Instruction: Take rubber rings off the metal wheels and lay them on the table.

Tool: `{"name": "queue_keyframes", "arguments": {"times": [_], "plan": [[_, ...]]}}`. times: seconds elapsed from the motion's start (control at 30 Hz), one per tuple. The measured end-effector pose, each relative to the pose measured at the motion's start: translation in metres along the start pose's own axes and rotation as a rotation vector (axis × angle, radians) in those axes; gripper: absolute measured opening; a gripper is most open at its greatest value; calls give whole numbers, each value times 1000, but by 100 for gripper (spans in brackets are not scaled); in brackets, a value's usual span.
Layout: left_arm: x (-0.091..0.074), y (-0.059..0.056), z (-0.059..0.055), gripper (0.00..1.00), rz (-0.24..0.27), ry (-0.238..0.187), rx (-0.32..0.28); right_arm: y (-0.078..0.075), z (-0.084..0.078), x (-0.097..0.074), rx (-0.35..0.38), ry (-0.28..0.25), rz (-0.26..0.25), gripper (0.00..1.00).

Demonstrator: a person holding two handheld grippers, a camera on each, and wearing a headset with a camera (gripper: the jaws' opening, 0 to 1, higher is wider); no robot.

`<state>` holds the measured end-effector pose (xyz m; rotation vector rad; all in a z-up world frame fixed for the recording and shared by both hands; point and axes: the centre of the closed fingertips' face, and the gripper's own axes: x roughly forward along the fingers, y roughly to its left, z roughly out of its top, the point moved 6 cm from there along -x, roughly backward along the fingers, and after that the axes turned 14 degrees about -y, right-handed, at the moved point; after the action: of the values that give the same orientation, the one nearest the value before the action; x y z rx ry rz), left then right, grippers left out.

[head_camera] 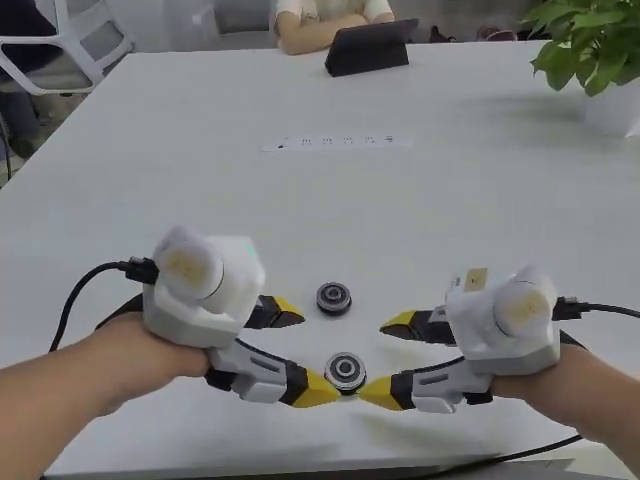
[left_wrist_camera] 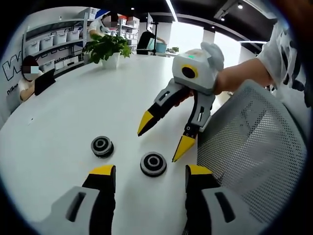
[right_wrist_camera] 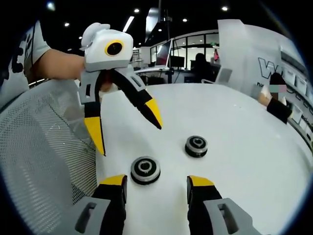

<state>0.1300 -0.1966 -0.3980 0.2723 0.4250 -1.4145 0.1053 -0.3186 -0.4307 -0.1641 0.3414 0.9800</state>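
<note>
Head view: left hand-held gripper (head_camera: 319, 355) and right hand-held gripper (head_camera: 373, 360), both with jaws spread and holding nothing, flanked the near metal wheel (head_camera: 345, 369). Its rubber ring (left_wrist_camera: 143, 165) was not yet off. A second wheel (head_camera: 333, 298) lay just beyond. An off-centre pinch could skid a wheel across the smooth white table (head_camera: 420, 200). Office; potted plant (head_camera: 590, 40).

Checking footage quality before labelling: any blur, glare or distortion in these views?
Head view: soft even light, near wheel sharp, faint shadows. Left gripper view: fisheye bend, window blown out. Right gripper view: same bend, small ceiling lights, no blur.
</note>
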Motion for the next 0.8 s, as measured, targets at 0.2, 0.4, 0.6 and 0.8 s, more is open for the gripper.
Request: {"name": "queue_keyframes", "arguments": {"times": [0.2, 0.4, 0.6, 0.8], "plan": [[6, -1, -1, 49, -14, 3, 1, 2, -2, 4, -5, 6, 17, 43], [12, 0, -3, 43, -22, 12, 19, 3, -4, 5, -6, 8, 27, 39], [16, -1, -5, 36, -34, 20, 15, 3, -5, 4, -2, 7, 27, 37], [20, -2, -6, 30, -48, 28, 24, 3, -8, 2, 6, 9, 21, 38]]}}
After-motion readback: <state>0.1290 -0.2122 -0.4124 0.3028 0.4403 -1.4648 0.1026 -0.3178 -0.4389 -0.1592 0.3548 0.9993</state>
